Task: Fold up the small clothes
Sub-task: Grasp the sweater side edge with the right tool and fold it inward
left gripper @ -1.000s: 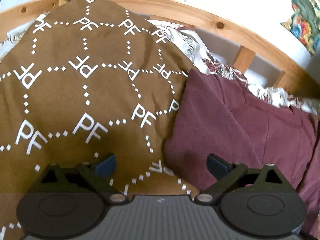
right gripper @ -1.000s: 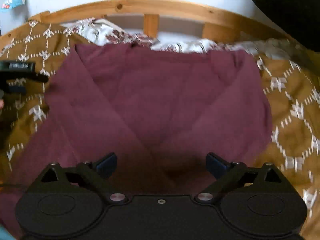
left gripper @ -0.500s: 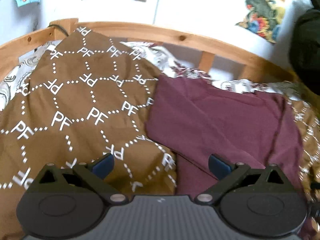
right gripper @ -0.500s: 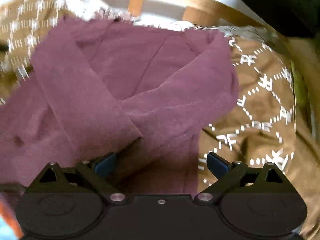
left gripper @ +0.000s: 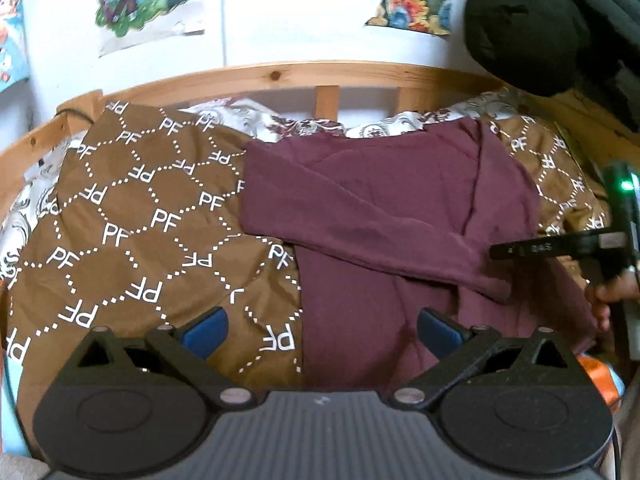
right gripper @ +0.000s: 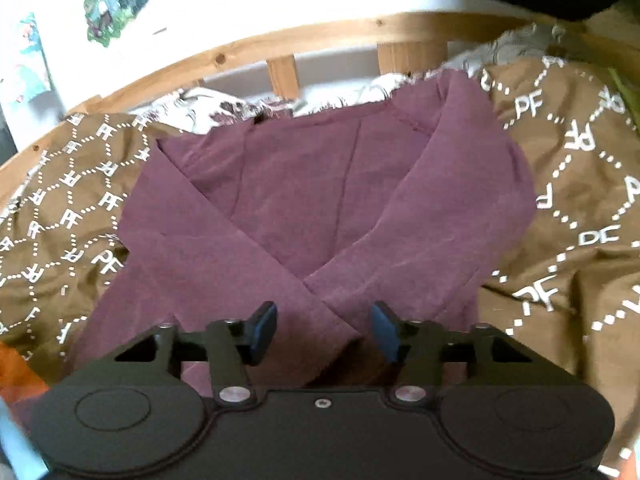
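Brown blanket (left gripper: 132,240) underlies maroon shirt (right gripper: 320,200); left gripper (left gripper: 322,332) apart, right gripper (right gripper: 324,332) closing, empty.

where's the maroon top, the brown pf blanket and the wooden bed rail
maroon top (right gripper: 320,200): right wrist view, middle of its chest.
brown PF blanket (left gripper: 132,240): left wrist view, its flat left part.
wooden bed rail (left gripper: 276,76): left wrist view, top bar near a knot.

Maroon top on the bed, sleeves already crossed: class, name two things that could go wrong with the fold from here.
1. The right gripper is closing over the spot where both sleeves of the maroon top cross; it may pinch several layers, so lifting could undo the sleeve folds.
2. The brown patterned blanket beneath is soft and wrinkled, so the top could bunch or drag the cover along.
3. The left gripper hangs open, straddling the top's edge, so nothing pins that side.
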### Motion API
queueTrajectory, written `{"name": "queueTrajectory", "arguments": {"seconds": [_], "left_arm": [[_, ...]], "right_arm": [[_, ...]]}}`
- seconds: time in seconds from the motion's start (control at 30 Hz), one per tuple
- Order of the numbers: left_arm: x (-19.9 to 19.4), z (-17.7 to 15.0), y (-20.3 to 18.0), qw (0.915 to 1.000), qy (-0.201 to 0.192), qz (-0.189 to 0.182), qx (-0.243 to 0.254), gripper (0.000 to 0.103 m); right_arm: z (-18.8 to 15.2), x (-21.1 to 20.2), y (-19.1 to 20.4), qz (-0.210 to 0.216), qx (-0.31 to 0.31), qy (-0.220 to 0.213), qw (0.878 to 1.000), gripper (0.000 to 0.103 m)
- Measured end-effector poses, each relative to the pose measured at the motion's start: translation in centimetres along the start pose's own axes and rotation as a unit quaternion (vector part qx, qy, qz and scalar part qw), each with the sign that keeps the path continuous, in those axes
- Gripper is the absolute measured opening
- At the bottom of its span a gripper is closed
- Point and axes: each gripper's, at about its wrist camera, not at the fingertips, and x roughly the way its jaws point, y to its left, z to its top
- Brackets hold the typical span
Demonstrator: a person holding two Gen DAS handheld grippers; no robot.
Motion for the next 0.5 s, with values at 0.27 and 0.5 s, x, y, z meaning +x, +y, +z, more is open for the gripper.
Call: {"name": "queueTrajectory", "arguments": {"seconds": [0.27,0.5], "left_arm": [[-0.9,-1.5,-2.6,0.9972,0.013,-0.038,0.063,0.102],[-2.5,-2.6,-3.1,0.9925,0.019,-0.037,0.115,0.102]], "right_arm": [[-0.7,-0.4,-0.2,0.014,-0.008,0.008,1.0,0.006],[-0.8,-2.4,-0.6,0.015,0.007,0.006,1.0,0.004]]}}
